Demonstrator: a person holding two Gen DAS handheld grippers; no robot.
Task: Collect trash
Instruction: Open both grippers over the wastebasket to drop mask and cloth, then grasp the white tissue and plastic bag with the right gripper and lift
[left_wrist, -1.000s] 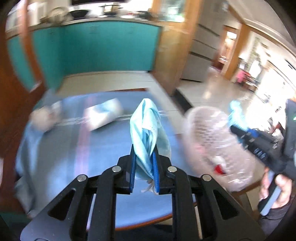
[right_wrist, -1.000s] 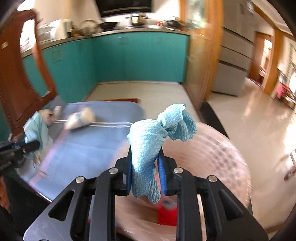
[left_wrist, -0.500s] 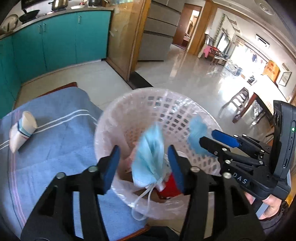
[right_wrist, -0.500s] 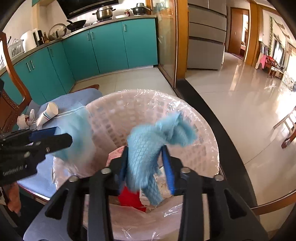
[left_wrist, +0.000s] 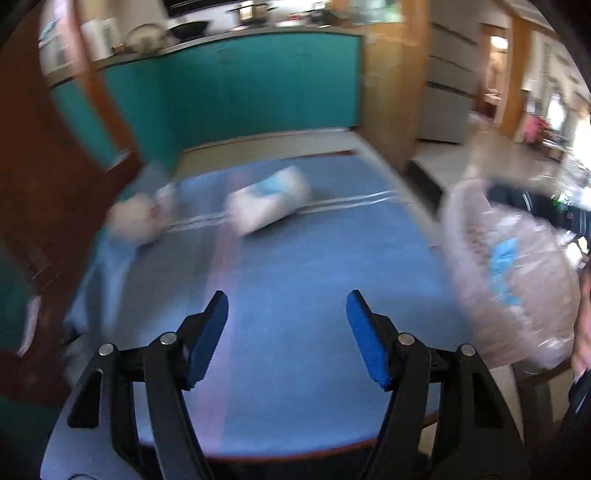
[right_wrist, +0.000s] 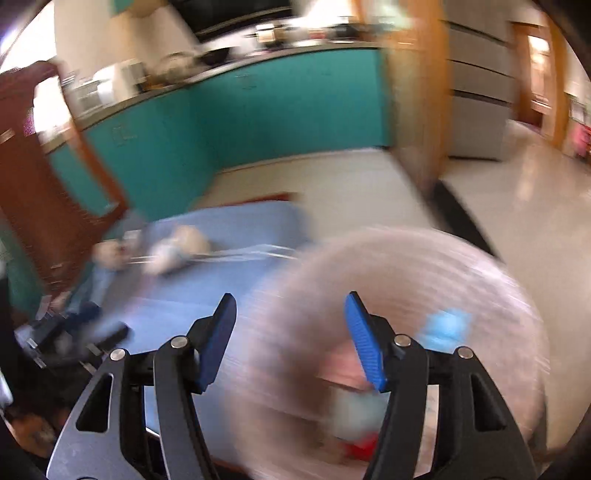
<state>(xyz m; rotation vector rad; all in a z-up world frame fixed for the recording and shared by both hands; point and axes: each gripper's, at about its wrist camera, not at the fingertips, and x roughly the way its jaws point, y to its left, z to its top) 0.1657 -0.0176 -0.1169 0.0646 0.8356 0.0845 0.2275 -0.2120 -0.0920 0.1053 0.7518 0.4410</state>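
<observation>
Left tool (left_wrist: 287, 308): jaws wide and opening, nothing between them, above the blue-clothed surface (left_wrist: 295, 295). Right tool (right_wrist: 290, 312): jaws likewise opening, empty. Basket (right_wrist: 424, 288) at lower right holds blue trash (right_wrist: 445, 326). A blurred cup (left_wrist: 267, 205) lies at upper centre.

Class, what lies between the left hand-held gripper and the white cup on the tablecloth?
Only bare blue tablecloth, in the left wrist view, between left hand-held gripper and cup.

One pink basket (right_wrist: 424, 266) at three o'clock, two pale crumpled scraps (left_wrist: 267, 201) on one blue tablecloth (left_wrist: 314, 332) at eleven o'clock, two grippers (left_wrist: 287, 306), jaws opening, nothing between.
</observation>
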